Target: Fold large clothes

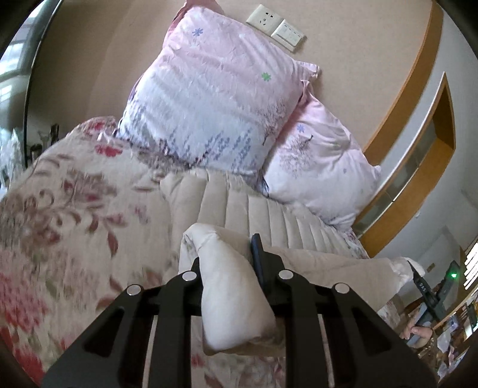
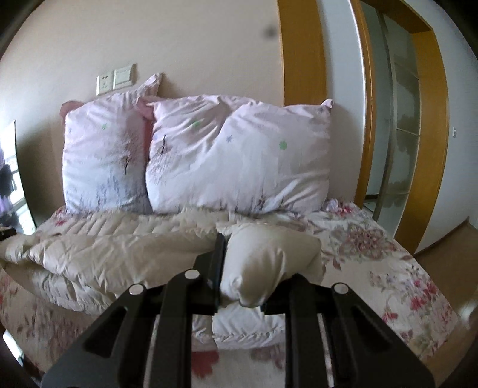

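PLACE: you're in a home bedroom | BED: red-and-pink floral bedspread (image 2: 388,262) | PILLOWS: two pale pink flower-print pillows (image 2: 239,161) propped against a beige wall (image 2: 179,44) | WALL: white socket and switch plates (image 1: 274,27) | DOOR: honey-coloured wooden door frame (image 2: 301,50)

Counted: two pillows (image 2: 104,161) (image 2: 239,161), side by side at the head of the bed (image 2: 403,283). One cream quilted garment (image 2: 119,244) on the bed. One floral bedspread (image 1: 59,209). Two wall plates (image 2: 115,79) above the pillows. Two hand-held grippers (image 1: 230,268) (image 2: 254,268).
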### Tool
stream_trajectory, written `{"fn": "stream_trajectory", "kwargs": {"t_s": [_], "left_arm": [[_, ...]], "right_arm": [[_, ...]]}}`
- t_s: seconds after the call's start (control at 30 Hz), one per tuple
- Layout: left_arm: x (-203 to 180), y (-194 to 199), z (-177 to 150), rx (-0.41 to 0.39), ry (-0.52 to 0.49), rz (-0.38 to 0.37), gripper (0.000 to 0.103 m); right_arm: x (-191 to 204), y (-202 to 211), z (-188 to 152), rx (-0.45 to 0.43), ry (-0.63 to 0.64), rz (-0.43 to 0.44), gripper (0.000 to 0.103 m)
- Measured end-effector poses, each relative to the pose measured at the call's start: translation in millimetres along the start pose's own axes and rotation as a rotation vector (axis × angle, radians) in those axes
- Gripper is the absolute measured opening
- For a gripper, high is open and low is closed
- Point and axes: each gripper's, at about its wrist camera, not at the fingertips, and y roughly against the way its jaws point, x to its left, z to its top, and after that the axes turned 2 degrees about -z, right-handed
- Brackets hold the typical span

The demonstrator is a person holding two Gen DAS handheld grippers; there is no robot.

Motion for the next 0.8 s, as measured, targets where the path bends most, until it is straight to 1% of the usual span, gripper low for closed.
{"fn": "stream_trajectory", "kwargs": {"t_s": [0.13,0.27,0.33,0.5,0.6,0.67,0.7,0.73,0.77,0.8], "left_arm": [[-8.4,-13.4,30.6,-0.031,-0.025,0.012,0.018],[-12.2,-31.8,56.4,-0.056,-0.036,0.017,0.018],[-6.8,-47.8,63.6,-0.045,-0.019,0.019,0.018],[13.1,-93.9,68.6,0.016,0.051,0.033,0.018],[31.3,-122.8,71.3,0.060,0.131,0.028,0.018],[41.0,-136.3,71.5,0.085,0.175,0.025,0.018],[45.2,-141.9,71.5,0.095,0.194,0.023,0.018],[50.3,-147.9,71.2,0.104,0.217,0.020,0.018],[54.4,-152.6,70.9,0.109,0.240,0.011,0.018],[57.4,-155.8,71.1,0.109,0.257,-0.003,0.019]], "right_arm": [[4.5,-18.4,26.9,-0.057,-0.028,-0.013,0.019],[9.4,-44.5,45.7,-0.076,-0.034,-0.034,0.019],[11.5,-66.4,47.6,-0.047,-0.025,-0.051,0.019],[8.3,-136.6,43.6,0.106,-0.100,-0.044,0.019],[8.0,-166.6,42.1,0.170,-0.144,-0.034,0.019],[7.6,-188.8,40.8,0.220,-0.179,-0.024,0.022],[6.6,-197.3,39.3,0.240,-0.199,-0.020,0.022],[5.2,-205.6,38.6,0.258,-0.223,-0.014,0.025],[2.6,-216.0,38.9,0.278,-0.258,0.005,0.030],[-0.1,-225.1,39.9,0.294,-0.291,0.022,0.033]]}}
